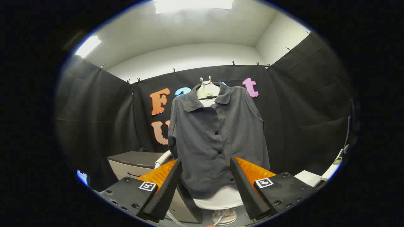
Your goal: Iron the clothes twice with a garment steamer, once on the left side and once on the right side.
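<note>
1. My gripper (205, 186), the two-finger one with black foam pads (167, 189) and orange ribbed backing, sat with its jaws spread wide and nothing pinched between them.
2. The dark grey button-up shirt with a collar (214, 138) hung straight ahead, beyond the fingertips, its hem showing in the gap between both fingers.
3. It was draped over a white mannequin-style stand (221, 198), whose cream neck piece (207, 90) poked out of the collar.
4. Left of the shirt, behind my left finger, I saw a white curved handle-looking thing (162, 159), possibly the steamer, though I honestly couldn't tell.
5. A low cabinet with a dark top and pale front (132, 160) stood beside that.
</note>
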`<state>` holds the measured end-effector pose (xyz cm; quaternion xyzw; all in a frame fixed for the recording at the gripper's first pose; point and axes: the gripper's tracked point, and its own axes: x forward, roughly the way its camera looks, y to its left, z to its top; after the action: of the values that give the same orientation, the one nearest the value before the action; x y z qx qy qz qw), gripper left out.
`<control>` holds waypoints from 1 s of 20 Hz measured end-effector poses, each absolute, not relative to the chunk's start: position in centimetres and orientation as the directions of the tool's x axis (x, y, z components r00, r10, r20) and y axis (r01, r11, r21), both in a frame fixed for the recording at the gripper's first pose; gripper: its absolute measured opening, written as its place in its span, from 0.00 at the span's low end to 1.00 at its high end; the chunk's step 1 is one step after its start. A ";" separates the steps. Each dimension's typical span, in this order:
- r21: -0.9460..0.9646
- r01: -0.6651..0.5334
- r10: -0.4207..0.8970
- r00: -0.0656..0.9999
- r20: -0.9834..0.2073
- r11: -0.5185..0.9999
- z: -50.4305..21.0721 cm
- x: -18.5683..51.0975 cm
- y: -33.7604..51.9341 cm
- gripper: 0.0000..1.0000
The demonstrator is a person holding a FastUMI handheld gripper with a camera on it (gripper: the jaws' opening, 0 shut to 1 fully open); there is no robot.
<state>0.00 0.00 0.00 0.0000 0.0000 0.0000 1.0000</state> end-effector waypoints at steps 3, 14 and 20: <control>0.003 -0.003 0.003 1.000 -0.003 1.000 -0.3 0.5 0.1 0.98; -0.006 0.013 -0.013 1.000 -0.006 1.000 -0.6 2.1 -0.1 0.98; -0.025 0.010 -0.010 1.000 0.004 1.000 -0.3 2.3 0.4 0.98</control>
<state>2.31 0.43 -0.26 -0.0126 -0.0018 -0.0048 0.9999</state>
